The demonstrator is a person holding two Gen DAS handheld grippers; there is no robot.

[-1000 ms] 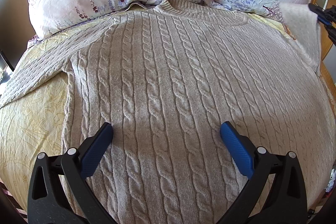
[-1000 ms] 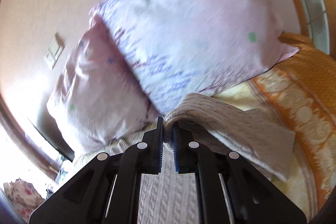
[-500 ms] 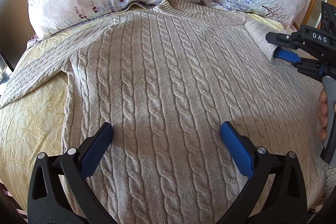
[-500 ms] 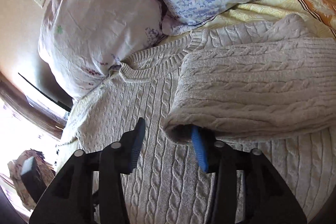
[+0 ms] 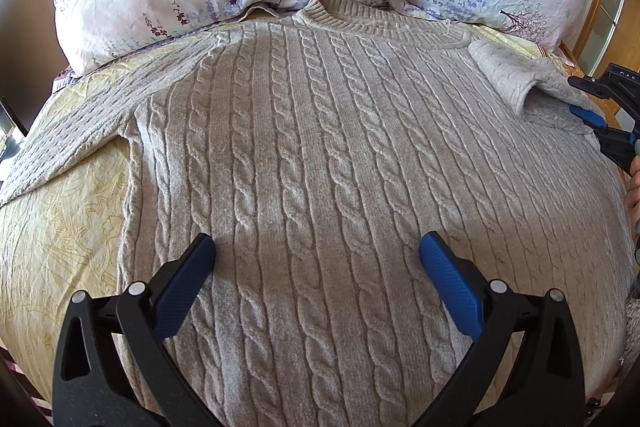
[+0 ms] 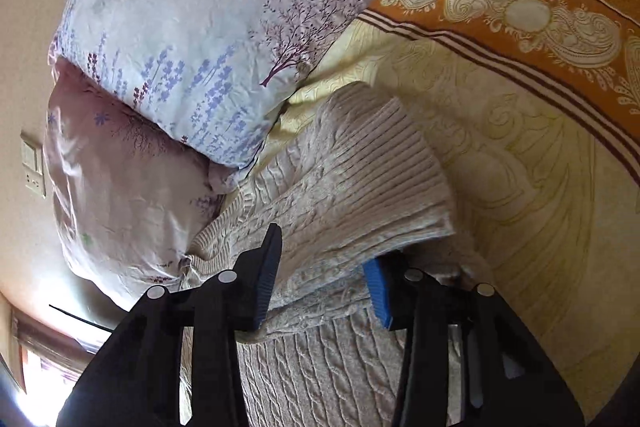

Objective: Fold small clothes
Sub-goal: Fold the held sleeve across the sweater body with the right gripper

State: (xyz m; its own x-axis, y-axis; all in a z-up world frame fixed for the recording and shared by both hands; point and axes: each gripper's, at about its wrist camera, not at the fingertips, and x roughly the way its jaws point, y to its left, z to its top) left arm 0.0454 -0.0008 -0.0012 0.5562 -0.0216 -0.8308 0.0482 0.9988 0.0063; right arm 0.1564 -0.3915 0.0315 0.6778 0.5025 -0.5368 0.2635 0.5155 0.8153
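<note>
Left view: your left gripper hangs wide apart over the sweater, flat on the bed.

Right view: your right gripper is closing, the sleeve loose between its jaws, toward twelve o'clock.

A beige cable-knit sweater lies flat, front up, on the yellow patterned bed sheet. Its ribbed round collar touches the pillows at the head edge of the bed. One sleeve stretches straight out toward the left edge. The other sleeve is folded in over the chest near the collar, ribbed cuff showing.
</note>
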